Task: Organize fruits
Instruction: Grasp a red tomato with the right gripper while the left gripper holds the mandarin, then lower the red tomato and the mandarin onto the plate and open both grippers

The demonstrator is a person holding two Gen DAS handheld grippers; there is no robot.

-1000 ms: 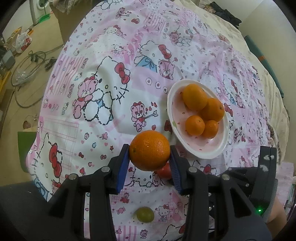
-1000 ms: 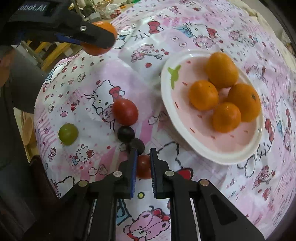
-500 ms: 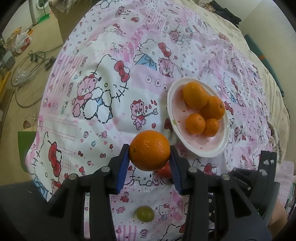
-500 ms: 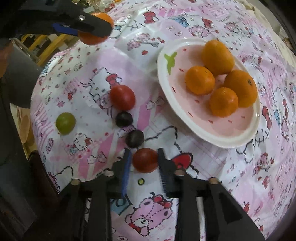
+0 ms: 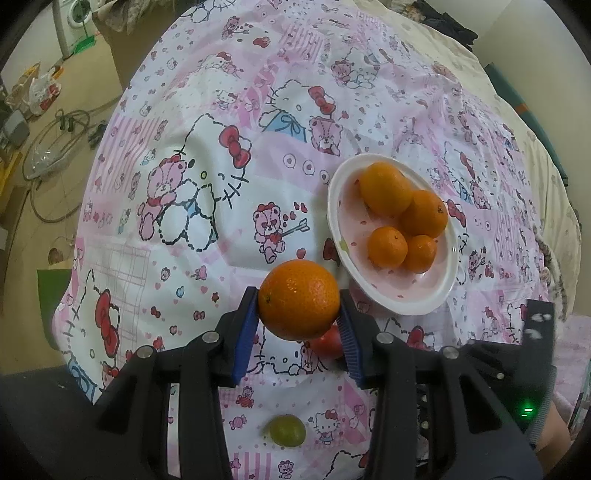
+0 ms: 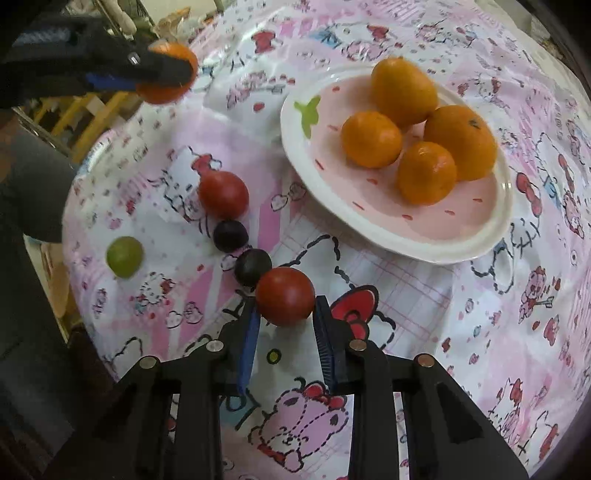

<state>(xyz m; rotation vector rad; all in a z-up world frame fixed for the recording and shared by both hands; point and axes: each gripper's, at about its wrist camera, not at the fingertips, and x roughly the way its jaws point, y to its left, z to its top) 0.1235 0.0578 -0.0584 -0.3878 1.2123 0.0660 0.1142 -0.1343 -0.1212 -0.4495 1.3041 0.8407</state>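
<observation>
Pointing steeply down, the left tool holds one orange above the table, unmoved since earlier. The right tool, previously pinched narrow, is closing around one of two tomatoes. Four oranges fill the plate; two dark grapes, one green.

place: home | cues: washing machine; cartoon-print cloth; floor cables
</observation>
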